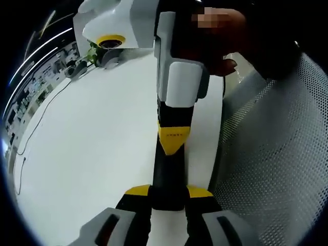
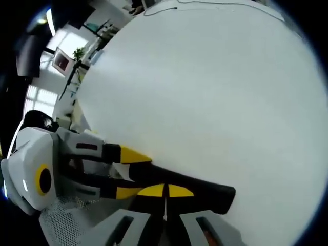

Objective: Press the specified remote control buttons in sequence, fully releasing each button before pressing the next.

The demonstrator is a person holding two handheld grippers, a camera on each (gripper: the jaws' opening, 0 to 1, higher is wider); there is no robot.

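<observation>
A long black remote control (image 1: 168, 174) lies lengthwise between the yellow-tipped jaws of my left gripper (image 1: 169, 192), which is shut on its near end just above the white table (image 1: 92, 143). My right gripper (image 1: 173, 146), held by a person's hand (image 1: 220, 46), comes down from the top with its jaws shut, and its yellow tip rests on the remote's upper face. In the right gripper view, the right gripper (image 2: 165, 191) has both tips together on the remote (image 2: 210, 195). The left gripper (image 2: 125, 173) clamps the remote's end from the left. The buttons are hidden.
A perforated grey chair back (image 1: 277, 154) stands close on the right side of the table. A thin dark cable (image 1: 36, 128) trails across the table's left part. Shelves and clutter (image 1: 77, 64) sit beyond the far edge. The table (image 2: 205, 92) stretches wide and bare ahead.
</observation>
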